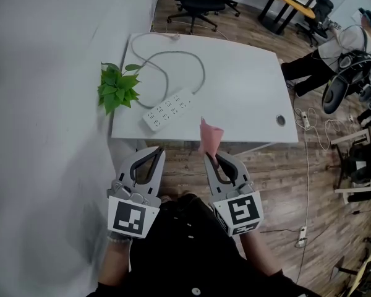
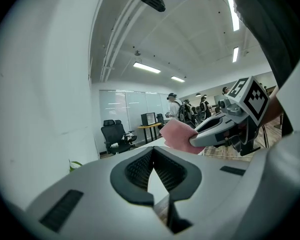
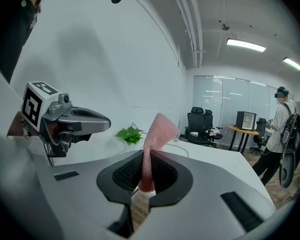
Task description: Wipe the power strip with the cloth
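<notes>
Pink knit cloth is pinched between the jaws of the right gripper. They are pressed onto its lower part, and the free end rises above them and folds over toward 1 o'clock. It looks soft, light and limp, so it will probably drape rather than push. The loose fold, not the clamped root, should meet the plastic.

The left gripper has its jaws pressed together at the tips with nothing between them.

From the head view, the white power strip lies on the white table, toward the 7 o'clock part of the top. It is set diagonally, its long axis running from 8 to 2 o'clock. Its grey cable leaves the 2 o'clock end and loops away toward 11 o'clock. A small green plant sits just beside it at 10 o'clock. The cloth is held off the near table edge, at about 4 o'clock from the strip and not touching it.

The strip appears rigid, light and smooth-cased, so it would likely skate on the table under a wipe, and the springy cable may tug it. The left gripper could steady it by clamping across the narrow casing at the 8 o'clock end, clear of the sockets.
</notes>
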### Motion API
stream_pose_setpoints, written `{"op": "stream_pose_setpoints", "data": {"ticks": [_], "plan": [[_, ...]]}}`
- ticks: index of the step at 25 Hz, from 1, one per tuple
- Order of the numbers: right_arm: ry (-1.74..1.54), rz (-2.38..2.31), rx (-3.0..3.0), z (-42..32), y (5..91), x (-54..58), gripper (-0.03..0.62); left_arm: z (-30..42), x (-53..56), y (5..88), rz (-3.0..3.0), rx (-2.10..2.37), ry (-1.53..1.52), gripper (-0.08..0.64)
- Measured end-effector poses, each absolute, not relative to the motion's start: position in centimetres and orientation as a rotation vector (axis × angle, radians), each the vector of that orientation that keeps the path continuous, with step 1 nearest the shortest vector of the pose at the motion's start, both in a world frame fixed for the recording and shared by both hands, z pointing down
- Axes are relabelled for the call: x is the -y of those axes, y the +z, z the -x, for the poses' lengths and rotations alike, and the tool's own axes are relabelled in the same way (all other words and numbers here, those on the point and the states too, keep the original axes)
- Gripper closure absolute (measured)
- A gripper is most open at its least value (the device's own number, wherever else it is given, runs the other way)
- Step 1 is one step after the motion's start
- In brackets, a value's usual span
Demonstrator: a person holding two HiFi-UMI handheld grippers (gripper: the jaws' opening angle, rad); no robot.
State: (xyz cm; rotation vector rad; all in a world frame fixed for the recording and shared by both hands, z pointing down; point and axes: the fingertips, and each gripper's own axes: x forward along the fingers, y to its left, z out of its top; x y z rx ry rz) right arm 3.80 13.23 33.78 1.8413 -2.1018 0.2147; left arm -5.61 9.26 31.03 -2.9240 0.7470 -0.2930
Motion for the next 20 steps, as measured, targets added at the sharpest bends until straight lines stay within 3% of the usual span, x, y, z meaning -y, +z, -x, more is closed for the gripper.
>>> {"op": "stream_pose_setpoints", "data": {"ticks": [20], "plan": [[0.176, -1.774, 2.156, -10.3, 34.1, -5.0, 0.543, 1.8, -2.5, 31.1, 2.858, -0.866, -0.331, 0.546]]}}
